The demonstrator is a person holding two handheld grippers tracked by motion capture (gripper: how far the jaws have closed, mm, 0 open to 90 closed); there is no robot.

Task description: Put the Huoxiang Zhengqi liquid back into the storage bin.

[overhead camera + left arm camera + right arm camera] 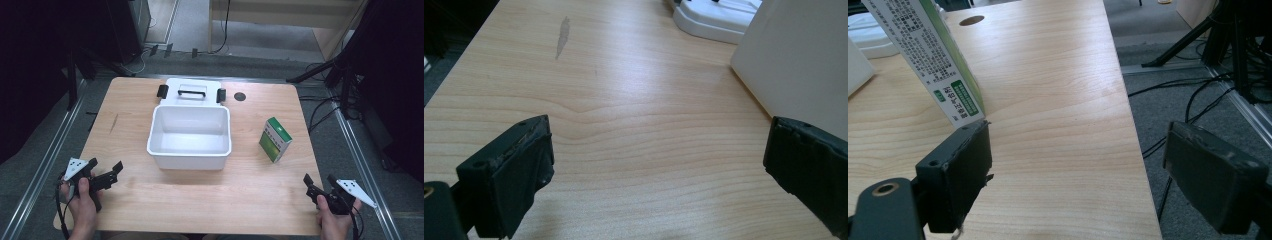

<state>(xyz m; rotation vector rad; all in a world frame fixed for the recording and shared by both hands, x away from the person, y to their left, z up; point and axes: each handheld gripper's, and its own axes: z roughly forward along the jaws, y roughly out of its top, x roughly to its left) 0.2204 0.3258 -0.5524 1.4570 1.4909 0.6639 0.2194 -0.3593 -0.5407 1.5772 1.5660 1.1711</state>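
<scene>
Light wooden table [250,200], rounded corners, seen from above. Near its middle, open white rectangular plastic bin [190,136], nothing visible inside. Just behind it, touching or nearly so, flat white lid [191,92] with black handle and a black latch at each side. Small dark round hole [240,96] in the tabletop just right of the lid. Green-and-white cardboard box [275,139] standing to the right of the bin, apart from it, turned at an angle to the table edge. Left gripper [106,175] at the near left corner, held in the left hand [82,200], jaws spread, nothing between them; grey three-cornered plate on top. In the left gripper view, same jaws wide apart over bare wood, white bin wall [794,60] at upper right, lid edge farther back, a grey smear [562,35] on the wood ahead. Right gripper [320,186] at the near right corner, in the right hand [334,222], jaws likewise spread and holding nothing. In the right gripper view, printed side of the box [928,55] leaning above the left jaw, well short of contact with either; table edge, grey floor and black cables beyond the right jaw.
</scene>
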